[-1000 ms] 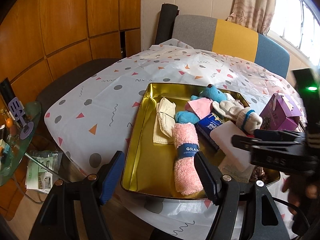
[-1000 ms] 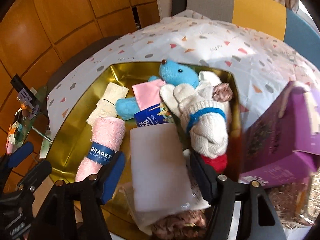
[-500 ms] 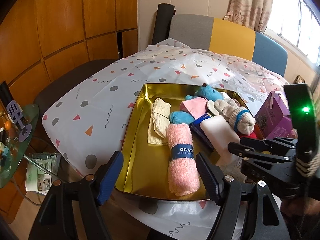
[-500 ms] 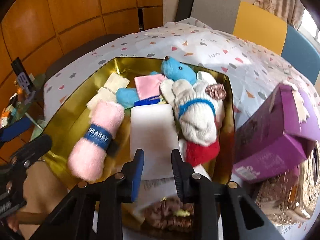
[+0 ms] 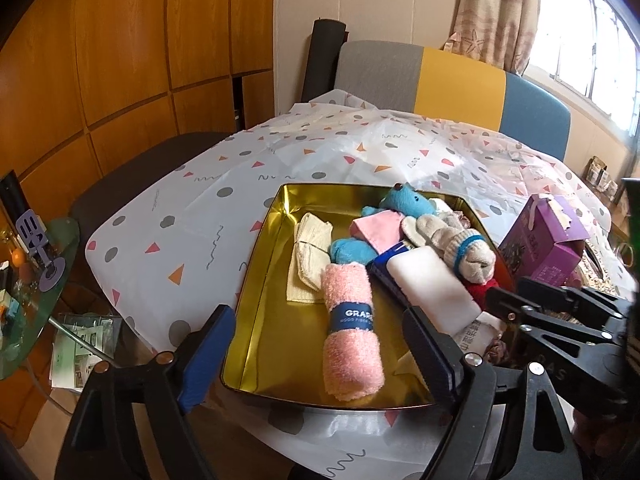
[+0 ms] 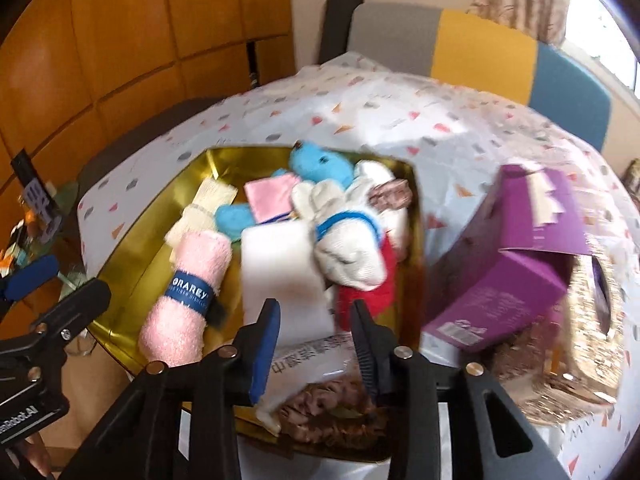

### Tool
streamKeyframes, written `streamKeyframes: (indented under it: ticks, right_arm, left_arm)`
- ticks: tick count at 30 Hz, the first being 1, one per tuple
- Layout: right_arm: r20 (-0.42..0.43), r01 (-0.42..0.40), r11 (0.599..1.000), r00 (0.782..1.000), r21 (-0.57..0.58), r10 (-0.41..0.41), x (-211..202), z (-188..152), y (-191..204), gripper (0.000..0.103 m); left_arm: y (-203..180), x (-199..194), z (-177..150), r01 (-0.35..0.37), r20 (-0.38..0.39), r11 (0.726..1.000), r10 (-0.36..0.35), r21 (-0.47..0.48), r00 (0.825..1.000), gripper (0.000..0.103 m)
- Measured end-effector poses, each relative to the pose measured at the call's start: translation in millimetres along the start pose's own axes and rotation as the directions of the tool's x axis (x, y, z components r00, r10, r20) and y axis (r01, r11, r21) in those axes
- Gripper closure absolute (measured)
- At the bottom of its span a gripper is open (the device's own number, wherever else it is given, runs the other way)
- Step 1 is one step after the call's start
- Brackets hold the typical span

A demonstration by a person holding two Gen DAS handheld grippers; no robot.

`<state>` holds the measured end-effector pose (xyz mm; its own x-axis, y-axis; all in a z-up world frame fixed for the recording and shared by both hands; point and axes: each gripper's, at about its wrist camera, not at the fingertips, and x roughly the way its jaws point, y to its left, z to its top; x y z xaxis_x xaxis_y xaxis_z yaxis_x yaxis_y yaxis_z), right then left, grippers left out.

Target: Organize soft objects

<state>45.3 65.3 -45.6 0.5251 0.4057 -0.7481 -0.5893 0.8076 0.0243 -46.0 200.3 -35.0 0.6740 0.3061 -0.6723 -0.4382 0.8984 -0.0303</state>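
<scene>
My left claw (image 5: 316, 348) hangs empty, jaws opening wide to straddle the rolled pink towel (image 5: 352, 332) lying just ahead in the gold tin (image 5: 256, 280). My right claw (image 6: 314, 336) is opening too, gripping nothing, the white sponge (image 6: 280, 276) just beyond its tips.

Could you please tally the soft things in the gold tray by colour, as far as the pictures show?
Pink: 2, rolled towel, folded cloth
Blue: 1, plush toy
Cream: 1, folded cloth
White: 2, sponge block, knit glove
Total: 6 in the gold tray
</scene>
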Motion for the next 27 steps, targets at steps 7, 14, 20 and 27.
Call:
streamKeyframes:
  ticks: [7, 14, 20, 27]
  right_arm:
    - [0.089, 0.111, 0.988, 0.989, 0.106, -0.121, -32.7, -7.5, -17.9, 0.062]
    - [0.112, 0.167, 0.974, 0.976, 0.156, -0.185, -49.4, -17.8, -32.8, 0.062]
    - [0.109, 0.176, 0.967, 0.974, 0.183, -0.197, -51.9, -24.1, -42.0, 0.062]
    - [0.115, 0.180, 0.964, 0.972, 0.196, -0.205, -54.9, -26.8, -46.3, 0.062]
  left_arm:
    - [-15.1, -15.5, 1.4, 0.021, 0.046, 1.000, -0.022, 0.020, 0.999, 0.007]
    - [-28.4, -25.7, 1.7, 0.026, 0.067, 0.999, -0.027, 0.023, 0.997, 0.000]
    - [-40.2, -30.7, -0.9, 0.024, 0.069, 0.998, -0.028, 0.052, 0.997, 0.000]
    - [-45.6, -30.8, -2.6, 0.018, 0.066, 0.998, -0.022, 0.062, 0.998, 0.000]
